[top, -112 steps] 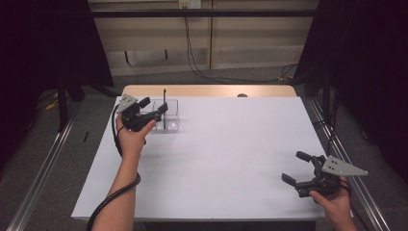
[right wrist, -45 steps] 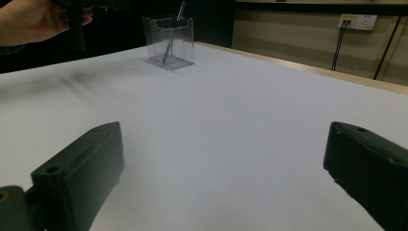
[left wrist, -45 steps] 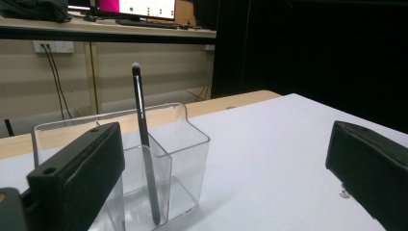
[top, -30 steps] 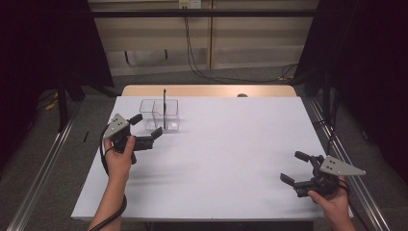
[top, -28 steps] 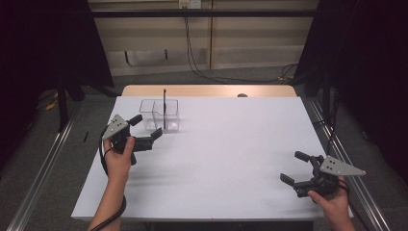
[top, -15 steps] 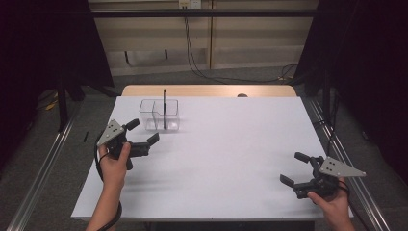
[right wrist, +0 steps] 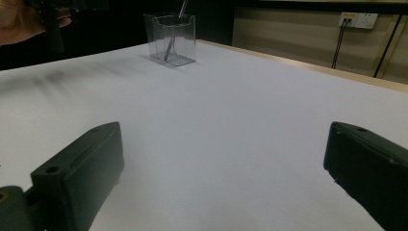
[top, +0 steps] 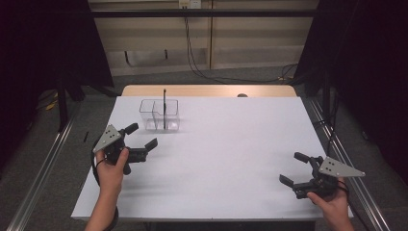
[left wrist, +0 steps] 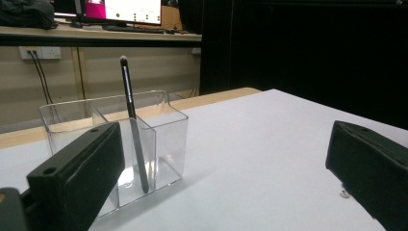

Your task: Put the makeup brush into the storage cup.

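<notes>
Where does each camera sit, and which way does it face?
High view: above the table's near side, facing forward and down; both forearms, left gripper, right gripper.
Left gripper view: on the left gripper, facing the organizer; own jaws.
Right gripper view: on the right gripper, facing across the table; own jaws.
Shared: organizer with brush.
</notes>
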The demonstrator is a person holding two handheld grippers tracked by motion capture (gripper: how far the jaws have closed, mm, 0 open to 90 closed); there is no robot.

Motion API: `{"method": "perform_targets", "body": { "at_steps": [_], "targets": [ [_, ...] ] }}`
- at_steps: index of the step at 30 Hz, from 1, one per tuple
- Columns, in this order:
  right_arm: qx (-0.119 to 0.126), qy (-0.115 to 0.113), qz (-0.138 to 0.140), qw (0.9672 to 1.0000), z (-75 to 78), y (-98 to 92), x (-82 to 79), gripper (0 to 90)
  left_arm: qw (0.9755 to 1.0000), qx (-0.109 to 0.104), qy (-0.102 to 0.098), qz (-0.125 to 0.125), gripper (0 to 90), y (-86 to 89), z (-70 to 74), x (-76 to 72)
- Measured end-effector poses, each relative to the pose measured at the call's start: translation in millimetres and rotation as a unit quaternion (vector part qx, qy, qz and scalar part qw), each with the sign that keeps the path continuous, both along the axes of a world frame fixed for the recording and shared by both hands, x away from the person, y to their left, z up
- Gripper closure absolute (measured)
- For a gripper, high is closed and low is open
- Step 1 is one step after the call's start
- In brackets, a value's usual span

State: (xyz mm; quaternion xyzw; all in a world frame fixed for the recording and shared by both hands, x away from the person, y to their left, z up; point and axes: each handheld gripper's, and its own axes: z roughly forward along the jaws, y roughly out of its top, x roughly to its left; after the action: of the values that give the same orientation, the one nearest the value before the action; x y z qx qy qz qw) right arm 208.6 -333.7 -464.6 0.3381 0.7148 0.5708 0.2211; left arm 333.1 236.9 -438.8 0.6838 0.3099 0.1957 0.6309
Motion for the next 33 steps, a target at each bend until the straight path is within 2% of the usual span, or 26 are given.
{"method": "perform_targets", "body": {
  "at_steps": [14,18,33],
  "targets": [
    [0.001,-0.001,-0.001,1.0000,0.8,-1.1,-0.5,0.0,0.9999,0.009,-0.006,-0.009,0.0,2.1,-0.1,-8.4],
    [0.002,-0.001,-0.001,1.0000,0.8,-1.1,-0.5,0.0,0.9999,0.004,-0.004,-0.008,0.0,3.2,-0.3,-11.5],
    [0.001,-0.002,0.000,1.0000,0.9,-1.0,-0.3,0.0,0.9999,0.009,-0.007,-0.010,0.0,9.5,-2.6,-22.1]
  ]
}}
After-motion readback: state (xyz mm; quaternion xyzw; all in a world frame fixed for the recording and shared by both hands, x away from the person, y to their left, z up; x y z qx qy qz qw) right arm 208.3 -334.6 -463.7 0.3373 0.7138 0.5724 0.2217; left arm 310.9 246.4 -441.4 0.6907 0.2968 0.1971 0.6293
